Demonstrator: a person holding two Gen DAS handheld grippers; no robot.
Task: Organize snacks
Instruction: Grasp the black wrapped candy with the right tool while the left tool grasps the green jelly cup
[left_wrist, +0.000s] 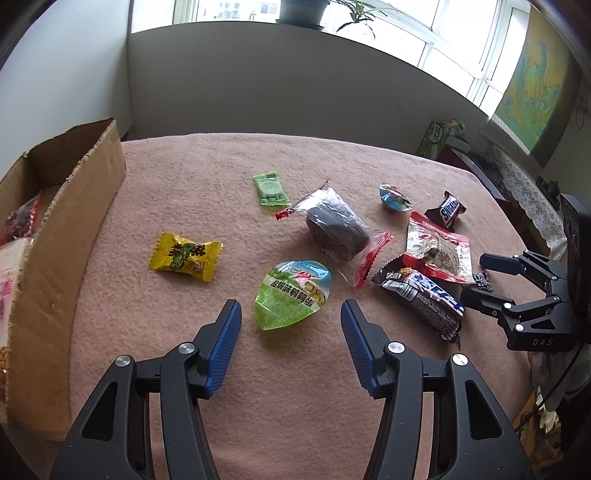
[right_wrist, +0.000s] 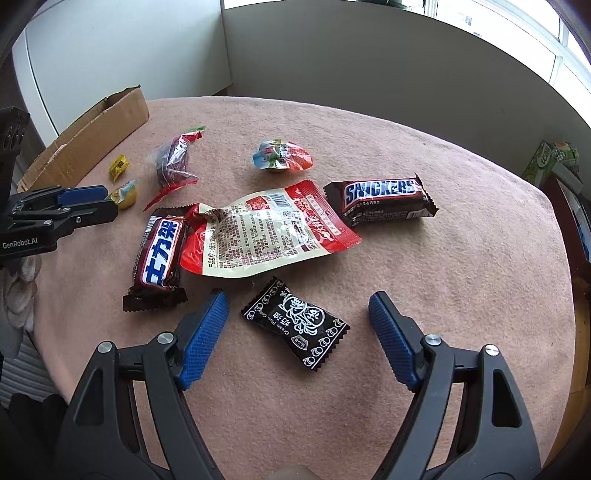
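Snacks lie scattered on a pink cloth. My left gripper (left_wrist: 291, 314) is open, its jaws either side of a green quail-egg cup (left_wrist: 291, 293). A yellow candy (left_wrist: 185, 256), a green candy (left_wrist: 270, 189) and a clear-wrapped dark cake (left_wrist: 334, 229) lie beyond. My right gripper (right_wrist: 299, 306) is open around a black plum candy (right_wrist: 297, 323). Ahead of it lie a red-and-cream pouch (right_wrist: 266, 230), a Chinese Snickers bar (right_wrist: 159, 254), a Snickers bar (right_wrist: 380, 197) and a blue-lidded cup (right_wrist: 282, 155). The cardboard box (left_wrist: 55, 229) at left holds some packets.
The right gripper also shows at the right edge of the left wrist view (left_wrist: 495, 280). The table edge curves off on the right, with a lace-covered cabinet (left_wrist: 517, 177) and a green carton (left_wrist: 441, 134) beyond. A grey wall stands behind the table.
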